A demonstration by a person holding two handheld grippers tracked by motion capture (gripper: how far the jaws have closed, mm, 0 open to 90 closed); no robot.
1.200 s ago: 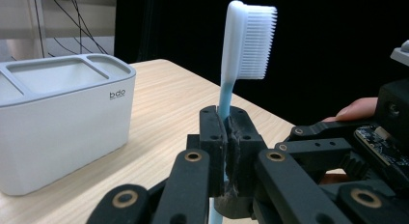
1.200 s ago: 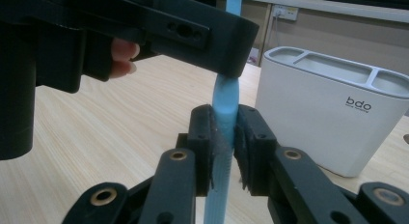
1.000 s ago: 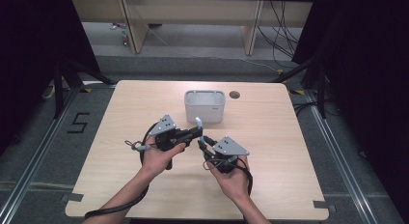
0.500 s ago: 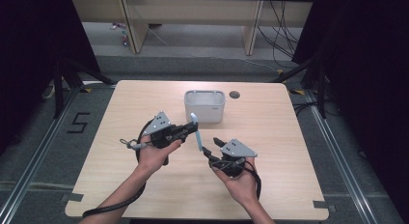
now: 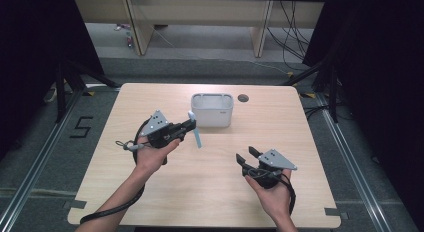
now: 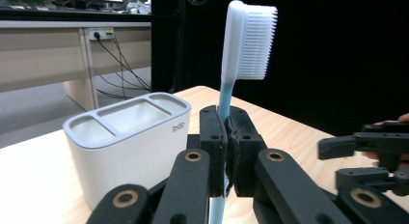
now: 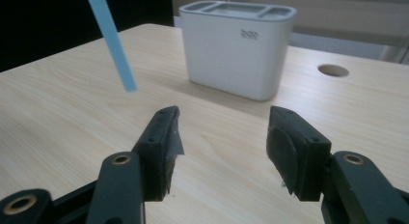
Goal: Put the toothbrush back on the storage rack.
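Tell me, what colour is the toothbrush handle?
Light blue; the toothbrush has a white bristled head. The left gripper view shows it best.

Standing on a grey floor (image 5: 210, 67), a light wooden table (image 5: 165, 192) with a round cable hole (image 5: 243, 98) near its far edge. Hanging on both sides, black curtains (image 5: 370, 52), framing the workspace in darkness. Running along the floor at left and right, metal rails (image 5: 40, 167). Showing on the floor at the left, a painted number five (image 5: 81, 127). Standing behind the table, beige furniture with panel legs (image 5: 139, 27), with black cables (image 5: 292, 22) trailing down beside it. Falling evenly from above, soft light.
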